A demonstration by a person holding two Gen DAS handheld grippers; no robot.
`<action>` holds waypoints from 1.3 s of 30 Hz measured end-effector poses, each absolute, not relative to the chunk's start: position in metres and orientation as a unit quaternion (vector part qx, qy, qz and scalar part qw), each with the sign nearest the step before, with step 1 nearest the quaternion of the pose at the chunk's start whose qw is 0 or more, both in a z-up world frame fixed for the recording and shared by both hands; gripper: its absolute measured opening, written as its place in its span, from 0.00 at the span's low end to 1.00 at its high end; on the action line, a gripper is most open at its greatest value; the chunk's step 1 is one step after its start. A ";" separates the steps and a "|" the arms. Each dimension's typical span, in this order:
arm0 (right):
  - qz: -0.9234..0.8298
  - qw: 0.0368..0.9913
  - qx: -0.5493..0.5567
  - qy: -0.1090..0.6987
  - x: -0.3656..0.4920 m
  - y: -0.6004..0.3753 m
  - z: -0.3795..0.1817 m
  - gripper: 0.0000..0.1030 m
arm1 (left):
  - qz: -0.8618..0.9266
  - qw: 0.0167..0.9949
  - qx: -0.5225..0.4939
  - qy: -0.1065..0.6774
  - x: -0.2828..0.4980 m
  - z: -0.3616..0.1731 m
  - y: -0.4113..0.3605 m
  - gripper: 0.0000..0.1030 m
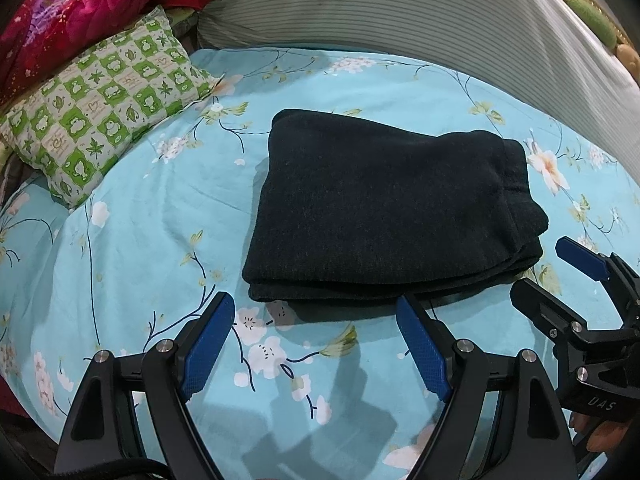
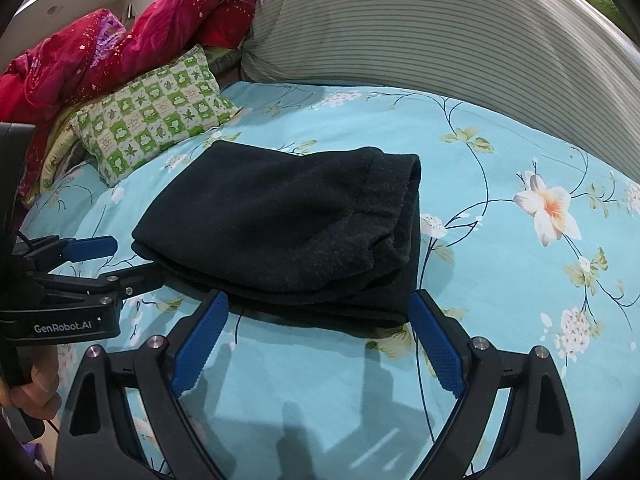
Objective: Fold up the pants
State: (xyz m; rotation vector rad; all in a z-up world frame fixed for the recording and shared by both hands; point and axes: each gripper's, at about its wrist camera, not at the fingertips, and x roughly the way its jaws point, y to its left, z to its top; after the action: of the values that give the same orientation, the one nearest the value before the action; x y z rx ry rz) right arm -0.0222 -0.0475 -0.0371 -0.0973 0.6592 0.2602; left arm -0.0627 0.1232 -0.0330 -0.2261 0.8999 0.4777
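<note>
The dark pants [image 1: 384, 208] lie folded into a thick rectangle on the light blue floral bedsheet [image 1: 152, 216]; they also show in the right wrist view [image 2: 280, 224]. My left gripper [image 1: 316, 304] is open and empty, just short of the pants' near edge. My right gripper [image 2: 318, 300] is open and empty, its tips at the pants' near edge. The right gripper also shows at the right of the left wrist view [image 1: 540, 268], and the left gripper at the left of the right wrist view [image 2: 136, 258], both open beside the pants.
A green checked pillow [image 1: 100, 100] lies at the back left. A red quilt [image 2: 120, 40] is bunched behind it. A large striped grey bolster [image 1: 400, 4] runs along the back and right of the bed.
</note>
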 end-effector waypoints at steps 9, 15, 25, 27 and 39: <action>0.127 0.936 -0.051 0.324 -0.020 -0.045 -0.038 0.89 | 0.229 0.867 -0.105 0.430 -0.060 -0.033 0.124 0.81; 0.128 0.936 -0.052 0.324 -0.019 -0.045 -0.038 0.89 | 0.229 0.867 -0.106 0.430 -0.059 -0.034 0.126 0.81; 0.129 0.936 -0.056 0.323 -0.014 -0.047 -0.036 0.89 | 0.228 0.867 -0.104 0.431 -0.056 -0.034 0.130 0.81; 0.129 0.936 -0.056 0.323 -0.014 -0.047 -0.035 0.89 | 0.228 0.867 -0.104 0.431 -0.056 -0.034 0.130 0.81; 0.129 0.936 -0.056 0.322 -0.012 -0.048 -0.033 0.89 | 0.226 0.868 -0.102 0.431 -0.056 -0.034 0.130 0.81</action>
State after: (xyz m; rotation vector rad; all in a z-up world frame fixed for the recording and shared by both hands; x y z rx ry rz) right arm -0.0123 -0.0476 -0.0330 -0.1142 0.6576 0.2642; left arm -0.0557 0.1301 -0.0336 -0.2135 0.9018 0.4738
